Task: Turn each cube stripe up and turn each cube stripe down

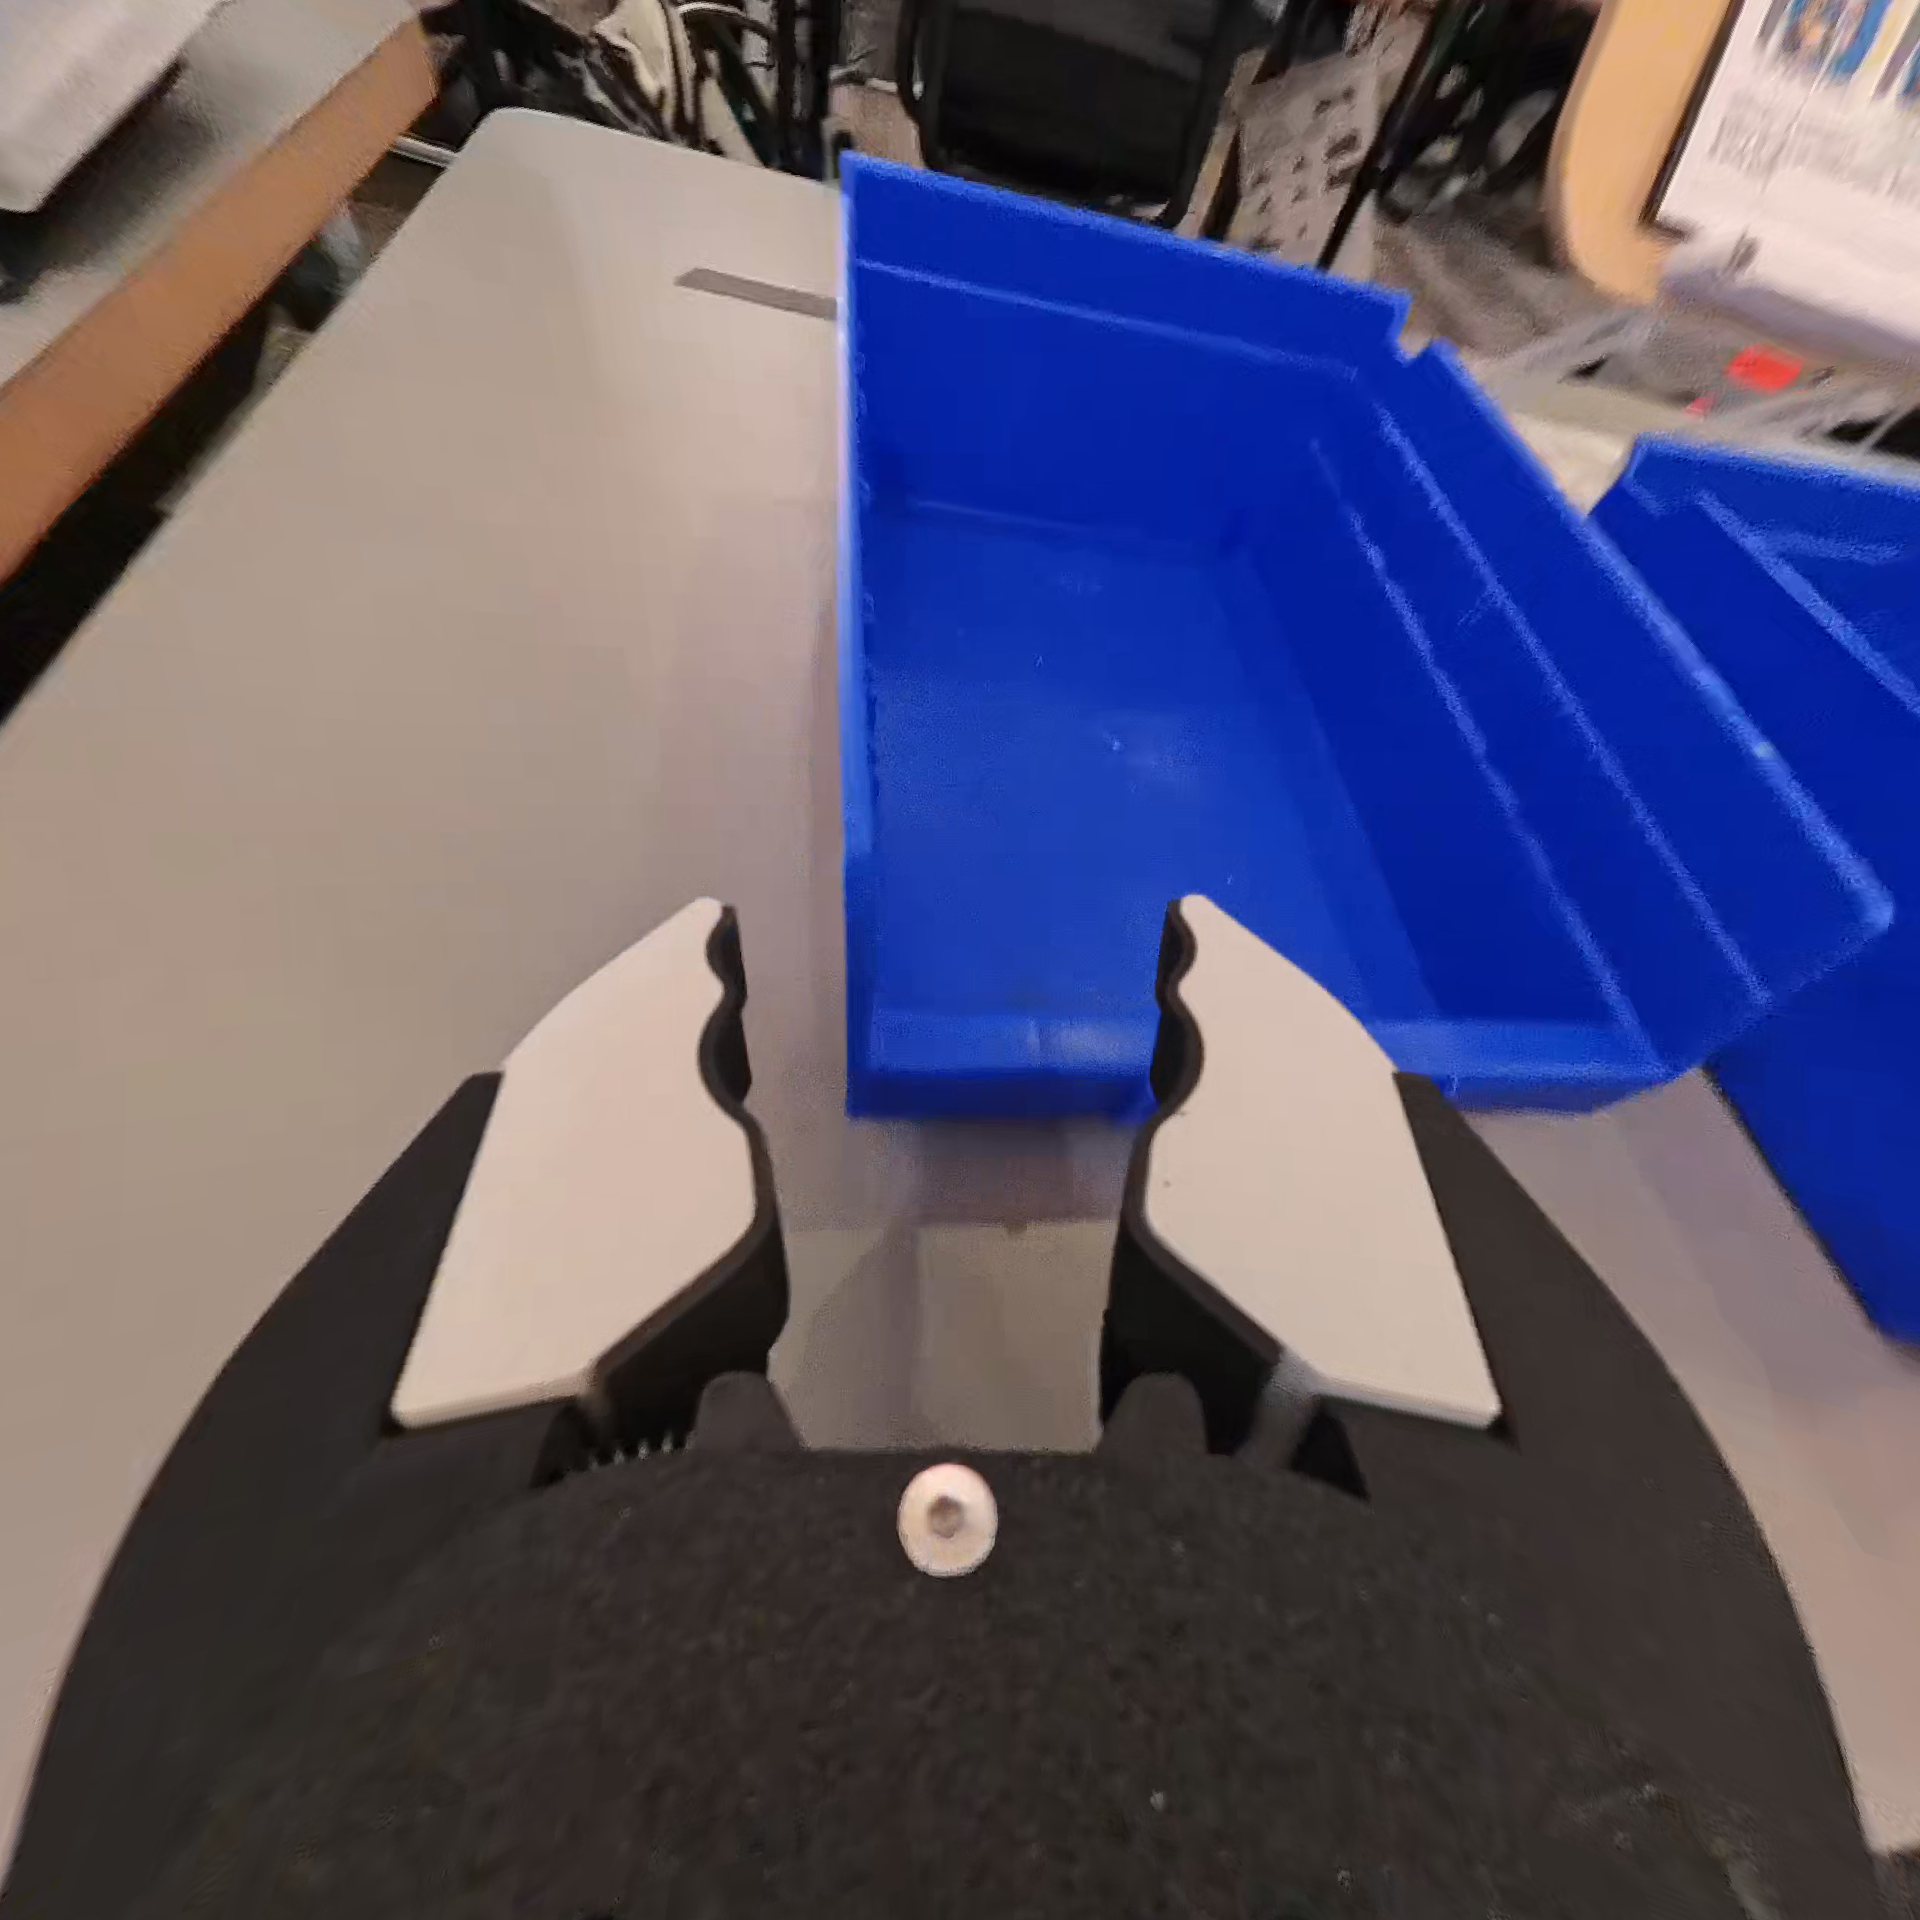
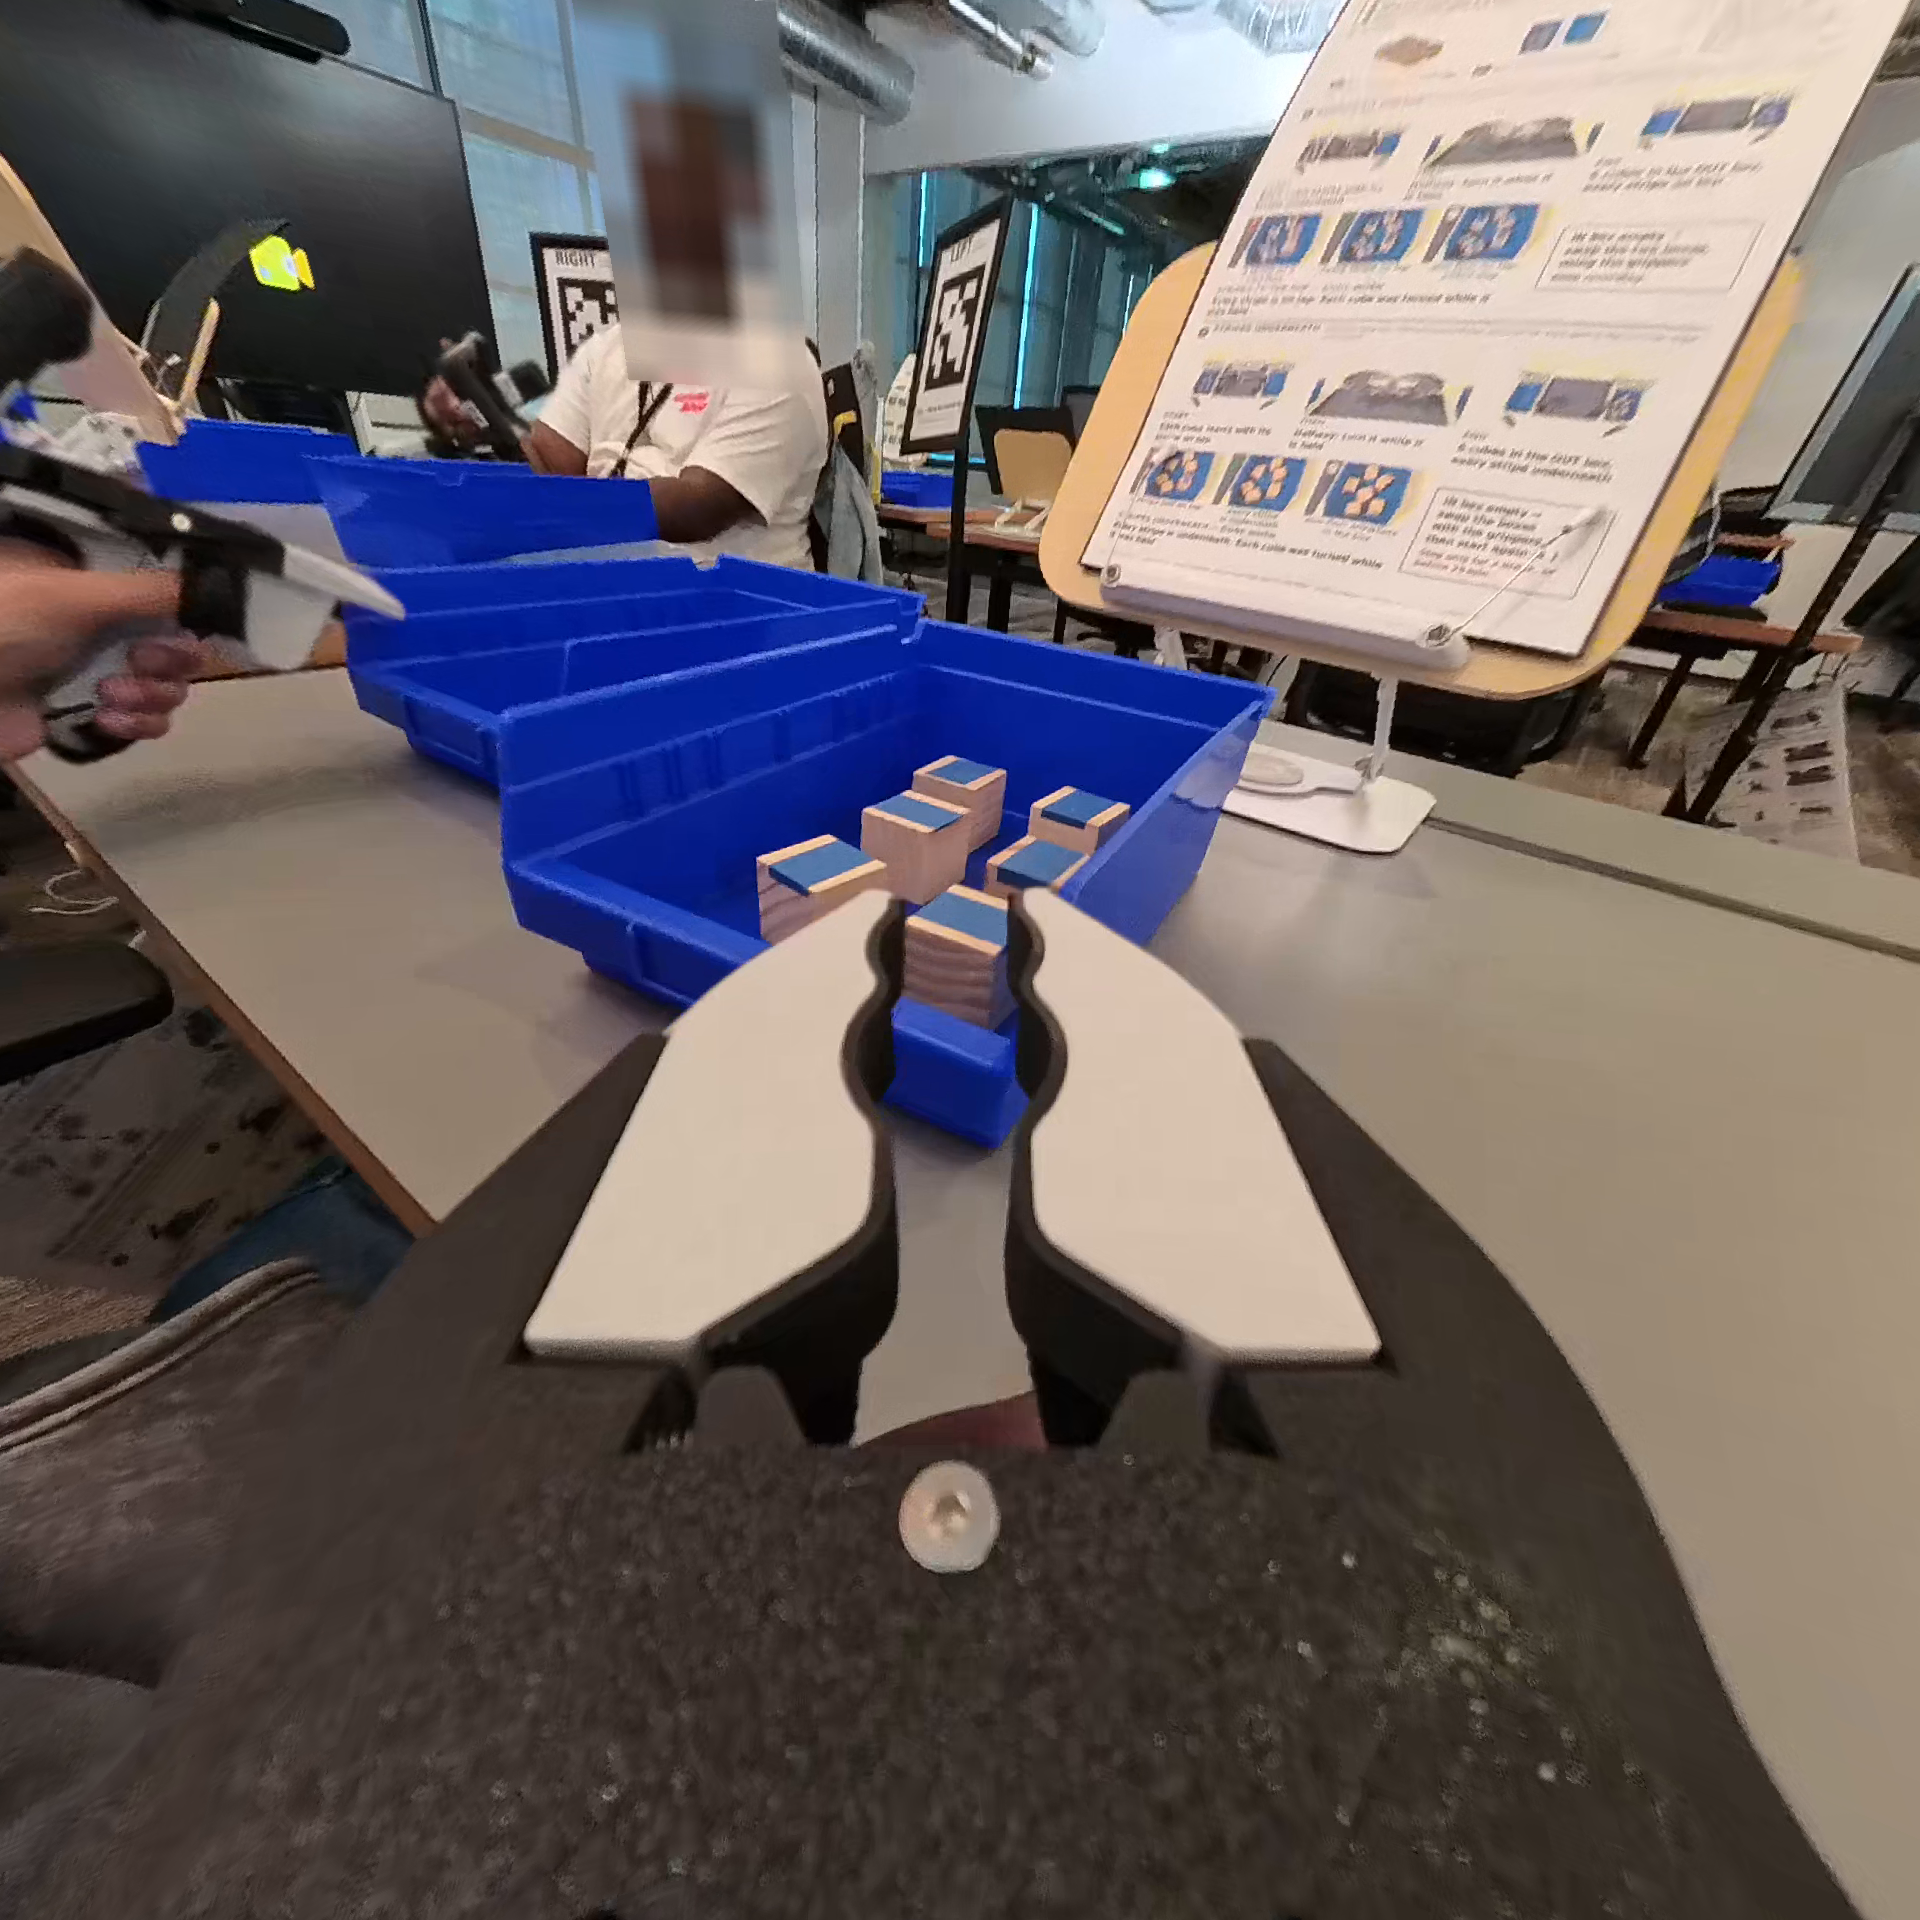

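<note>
Nearest the lens in each view is the gripper's own black body. The left gripper (image 1: 945,914) hovers over the grey table (image 1: 416,727) with its jaws wide apart and nothing between them, aimed at the near left corner of the left bin (image 1: 1091,727), which holds nothing. That reads as waiting to take a handed-over cube.

To the right, the right gripper (image 2: 951,904) is held short of the right bin (image 2: 675,935), jaws nearly together with a narrow gap, gripping nothing. Six cubes (image 2: 940,836) sit in the right bin, all stripe up, clustered at its near right end. The nearest cube (image 2: 961,961) lines up behind the gap between the tips but lies beyond them, so no cube is yet in hand; the jaws would probably need to widen first.

Only the right view shows the cubes, the instruction sheet (image 2: 1455,312) on its stand far right, and the left gripper from outside, held in a hand (image 2: 94,665). Only the left view looks into the left bin's bare floor.
</note>
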The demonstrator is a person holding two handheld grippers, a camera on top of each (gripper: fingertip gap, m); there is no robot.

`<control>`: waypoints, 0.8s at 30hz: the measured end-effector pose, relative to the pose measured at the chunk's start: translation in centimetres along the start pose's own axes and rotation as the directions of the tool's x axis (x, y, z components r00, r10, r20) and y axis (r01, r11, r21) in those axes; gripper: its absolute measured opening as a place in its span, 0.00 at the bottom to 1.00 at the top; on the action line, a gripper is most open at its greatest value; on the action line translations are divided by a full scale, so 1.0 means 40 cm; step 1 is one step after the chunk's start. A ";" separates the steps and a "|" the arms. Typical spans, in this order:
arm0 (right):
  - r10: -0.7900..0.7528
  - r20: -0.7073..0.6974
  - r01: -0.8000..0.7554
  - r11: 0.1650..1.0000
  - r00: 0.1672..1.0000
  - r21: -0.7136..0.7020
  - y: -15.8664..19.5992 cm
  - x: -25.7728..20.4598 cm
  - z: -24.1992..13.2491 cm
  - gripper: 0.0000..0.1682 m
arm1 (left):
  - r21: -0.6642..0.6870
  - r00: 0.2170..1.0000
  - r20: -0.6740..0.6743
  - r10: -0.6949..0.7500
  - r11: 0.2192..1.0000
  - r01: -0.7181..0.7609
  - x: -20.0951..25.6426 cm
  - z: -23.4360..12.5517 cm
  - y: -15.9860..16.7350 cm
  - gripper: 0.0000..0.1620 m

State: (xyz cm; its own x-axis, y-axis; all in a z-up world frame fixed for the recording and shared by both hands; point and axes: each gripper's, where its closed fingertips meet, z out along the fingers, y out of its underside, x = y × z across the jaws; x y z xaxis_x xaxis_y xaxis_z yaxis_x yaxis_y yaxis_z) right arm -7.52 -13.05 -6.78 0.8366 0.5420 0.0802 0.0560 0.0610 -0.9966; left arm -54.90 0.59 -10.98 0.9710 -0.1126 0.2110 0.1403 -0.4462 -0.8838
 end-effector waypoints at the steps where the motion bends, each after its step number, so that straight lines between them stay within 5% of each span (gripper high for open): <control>1: -0.003 -0.001 0.003 1.000 1.000 -0.010 0.008 -0.001 0.004 0.11 | 0.007 0.999 -0.017 -0.036 0.999 0.037 -0.007 0.020 -0.010 0.44; 6: -0.016 0.021 0.017 0.999 1.000 -0.040 0.037 -0.027 0.023 0.11 | -0.002 0.992 0.083 -0.100 0.995 0.101 -0.076 0.106 -0.041 0.39; 9: -0.033 0.044 0.036 0.998 0.998 -0.061 0.051 -0.057 0.040 0.11 | -0.056 0.996 0.017 -0.085 0.995 0.086 -0.050 0.117 -0.027 0.04; 14: -0.077 0.208 0.110 0.983 0.975 -0.148 0.091 -0.219 0.117 0.15 | -0.099 0.985 0.170 0.013 0.995 0.003 -0.039 0.017 0.026 0.03; 19: -0.044 0.334 0.117 0.972 0.941 -0.203 0.089 -0.448 0.251 0.28 | -0.041 0.973 0.217 -0.076 0.995 0.087 0.006 -0.133 0.107 0.04; 24: 0.048 0.197 -0.008 0.980 0.979 -0.197 0.049 -0.537 0.386 0.23 | -0.025 0.971 0.226 -0.082 0.996 0.090 0.041 -0.254 0.171 0.04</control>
State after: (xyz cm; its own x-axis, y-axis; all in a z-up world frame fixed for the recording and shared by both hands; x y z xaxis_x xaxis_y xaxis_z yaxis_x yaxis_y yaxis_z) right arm -33.79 -11.64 -10.12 0.7142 0.6991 0.0347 0.1551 -0.1097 -0.9818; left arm -54.33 -11.65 -12.44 0.9748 0.1280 0.1828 0.2221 -0.4766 -0.8506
